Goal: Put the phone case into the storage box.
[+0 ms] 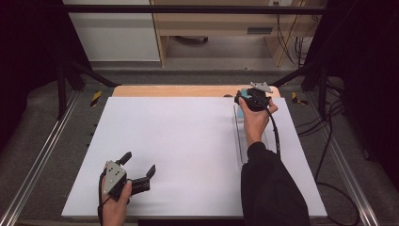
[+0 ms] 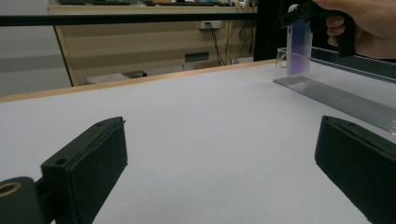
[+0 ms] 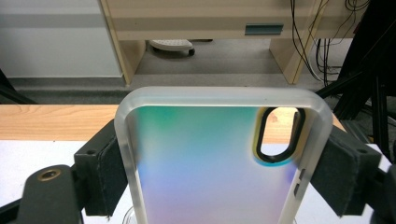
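Right gripper point(image 1: 244, 100) pinched phone case point(image 3: 219, 163) by its long frosted edges, held upright over clear tray point(image 1: 239, 141) at table's far right. Case looked light, thin, springy, slick; rim grip safest. Left gripper point(image 1: 139, 165) stood wide, nothing held.

My right arm wears a black sleeve point(image 1: 270, 188); both black grippers, left gripper point(image 1: 139, 171) and right gripper point(image 1: 242, 98), carry grey three-cornered plates and black cables.

1 phone case point(image 3: 210, 172), 1 clear rack point(image 2: 336, 95), 2 grippers: left point(image 1: 139, 165), right point(image 1: 245, 96); 1 white table point(image 1: 179, 141).
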### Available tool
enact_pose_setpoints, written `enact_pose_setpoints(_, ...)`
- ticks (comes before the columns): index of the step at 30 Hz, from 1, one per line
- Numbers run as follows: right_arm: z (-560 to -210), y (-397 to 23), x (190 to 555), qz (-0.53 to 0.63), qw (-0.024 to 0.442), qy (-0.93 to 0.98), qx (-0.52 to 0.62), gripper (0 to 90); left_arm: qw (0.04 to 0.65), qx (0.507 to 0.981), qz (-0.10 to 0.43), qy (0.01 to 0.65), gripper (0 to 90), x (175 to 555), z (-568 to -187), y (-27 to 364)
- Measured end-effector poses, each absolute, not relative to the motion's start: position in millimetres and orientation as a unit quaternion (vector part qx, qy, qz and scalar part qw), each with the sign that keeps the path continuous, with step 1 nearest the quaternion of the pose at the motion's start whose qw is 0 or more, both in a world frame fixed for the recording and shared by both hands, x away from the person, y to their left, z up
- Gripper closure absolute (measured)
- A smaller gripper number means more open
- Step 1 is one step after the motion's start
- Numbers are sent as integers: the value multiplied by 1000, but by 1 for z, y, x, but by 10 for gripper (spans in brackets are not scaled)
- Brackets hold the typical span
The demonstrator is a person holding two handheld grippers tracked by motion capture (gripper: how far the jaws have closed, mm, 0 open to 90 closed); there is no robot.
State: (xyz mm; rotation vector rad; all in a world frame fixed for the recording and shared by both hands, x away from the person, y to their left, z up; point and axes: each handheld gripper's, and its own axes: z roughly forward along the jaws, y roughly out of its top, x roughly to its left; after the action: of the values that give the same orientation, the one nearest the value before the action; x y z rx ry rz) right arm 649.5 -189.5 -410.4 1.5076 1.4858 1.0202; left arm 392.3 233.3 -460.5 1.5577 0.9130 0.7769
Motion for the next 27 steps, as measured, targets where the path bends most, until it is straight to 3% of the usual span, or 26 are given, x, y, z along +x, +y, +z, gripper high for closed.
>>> enact_pose_setpoints(27, -422, -185, 652, 407, 391, 581, 586, 174, 553, 665, 327, 381, 20, 393, -461, 231)
